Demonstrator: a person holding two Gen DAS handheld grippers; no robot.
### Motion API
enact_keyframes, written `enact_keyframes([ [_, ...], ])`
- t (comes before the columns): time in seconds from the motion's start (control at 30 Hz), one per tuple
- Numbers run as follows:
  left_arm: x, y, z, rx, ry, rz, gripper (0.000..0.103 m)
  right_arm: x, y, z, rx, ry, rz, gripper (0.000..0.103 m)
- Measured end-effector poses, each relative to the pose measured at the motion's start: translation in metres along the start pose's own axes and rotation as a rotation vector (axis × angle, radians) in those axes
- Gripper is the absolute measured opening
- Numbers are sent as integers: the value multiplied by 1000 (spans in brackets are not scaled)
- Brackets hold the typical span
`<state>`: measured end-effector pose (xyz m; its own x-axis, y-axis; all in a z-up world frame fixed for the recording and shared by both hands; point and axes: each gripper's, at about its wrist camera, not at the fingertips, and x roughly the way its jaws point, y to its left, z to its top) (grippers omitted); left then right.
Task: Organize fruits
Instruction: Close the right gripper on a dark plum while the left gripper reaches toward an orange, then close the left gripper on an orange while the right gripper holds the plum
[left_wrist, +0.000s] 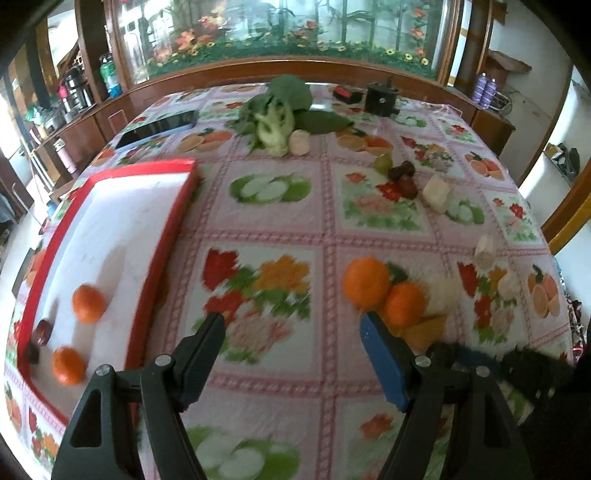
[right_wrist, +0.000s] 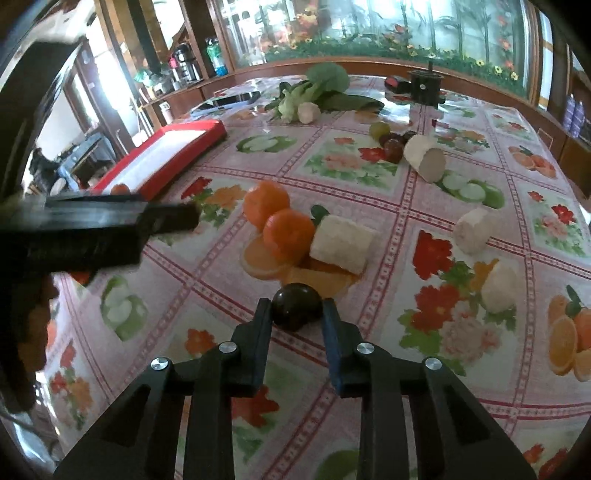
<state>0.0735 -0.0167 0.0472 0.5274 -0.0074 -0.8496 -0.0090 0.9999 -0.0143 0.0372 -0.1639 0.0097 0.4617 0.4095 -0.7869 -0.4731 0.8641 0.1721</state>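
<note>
My right gripper (right_wrist: 297, 303) is shut on a small dark round fruit (right_wrist: 295, 310) that rests on the flowered tablecloth, one pad against each side. Just beyond it lie two oranges (right_wrist: 286, 232) and a white vegetable chunk (right_wrist: 341, 243). My left gripper (left_wrist: 291, 319) hangs open and empty over the cloth, between the red-rimmed white tray (left_wrist: 162, 236) on its left and the two oranges (left_wrist: 366, 282) on its right. The tray holds two oranges (left_wrist: 88, 303) and small dark fruits (left_wrist: 42, 330). A green fruit (right_wrist: 379, 130) and dark fruits (right_wrist: 393, 147) sit farther back.
Leafy greens (left_wrist: 280, 107) and a pale bulb (left_wrist: 299, 142) lie at the far side, with a tablet (left_wrist: 159, 129) to their left and a black device (left_wrist: 382, 98) to their right. More white chunks (right_wrist: 471, 230) are scattered on the right. Wooden cabinets ring the table.
</note>
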Motion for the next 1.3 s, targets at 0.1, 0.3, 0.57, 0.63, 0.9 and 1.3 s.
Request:
enact_keyframes([
  [0.1, 10, -6, 11, -25, 1, -12, 78, -1, 0, 0, -6, 0, 3, 27],
  [0.3, 31, -13, 20, -99, 28, -69, 79, -1, -4, -1, 22, -5, 28, 27],
  [0.57, 50, -24, 22, -133, 47, -124, 81, -2, -7, -1, 53, -12, 46, 27],
  [0.63, 53, -22, 23, -157, 49, -135, 81, -3, -7, -2, 57, -12, 46, 27],
  [0.9, 55, -37, 29, -81, 27, -173, 51, -3, -8, -1, 71, -11, 45, 27],
  [1.3, 48, -22, 22, -100, 20, -213, 34, -6, -8, -4, 91, -6, 20, 27],
])
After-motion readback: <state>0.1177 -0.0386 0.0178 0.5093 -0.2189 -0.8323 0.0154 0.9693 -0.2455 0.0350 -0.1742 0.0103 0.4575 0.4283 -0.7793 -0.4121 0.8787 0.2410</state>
